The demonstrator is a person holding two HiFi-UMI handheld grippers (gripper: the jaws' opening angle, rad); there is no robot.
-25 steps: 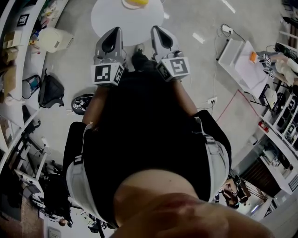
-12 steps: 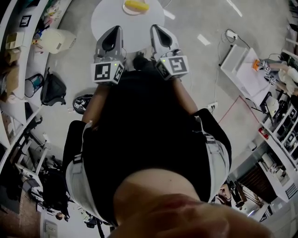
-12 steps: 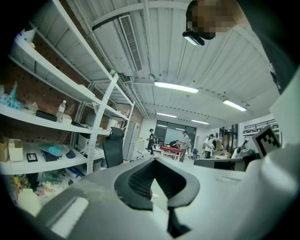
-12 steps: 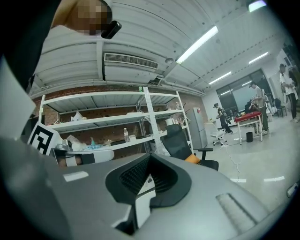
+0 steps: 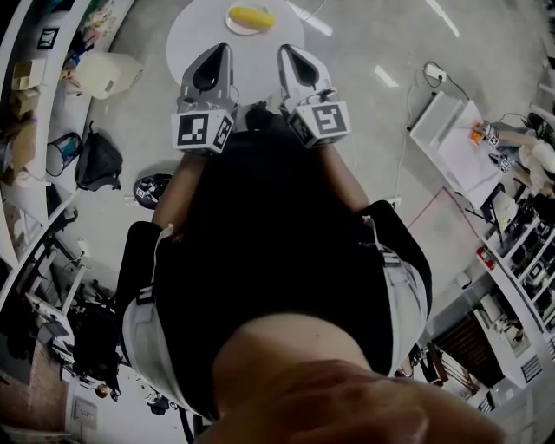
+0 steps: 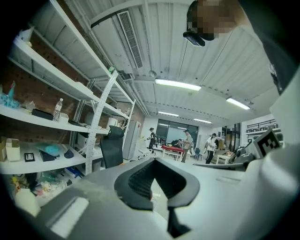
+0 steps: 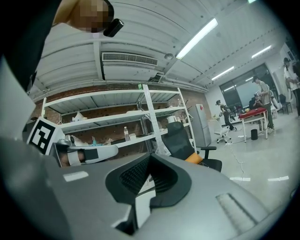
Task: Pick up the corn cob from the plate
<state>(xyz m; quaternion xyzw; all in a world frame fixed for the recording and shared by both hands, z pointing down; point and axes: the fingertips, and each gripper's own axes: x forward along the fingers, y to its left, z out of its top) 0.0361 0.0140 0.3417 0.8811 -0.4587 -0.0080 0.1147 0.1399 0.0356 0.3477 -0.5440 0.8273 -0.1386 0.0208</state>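
Grey concrete floor [image 5: 364, 130] fills most of the head view, with a round white table [image 5: 195, 30] at its top edge. Grey plastic left gripper [image 5: 217, 50] and grey plastic right gripper [image 5: 288, 50], each bearing a marker cube, are held side by side, their tips overlapping the table's near edge. Both claws are clenched: jaw tips together, nothing between them. Small pale round plate [image 5: 231, 22] sits on the table's far side. Yellow corn cob [image 5: 251, 16] lies on the plate, ahead of both grippers and apart from them.
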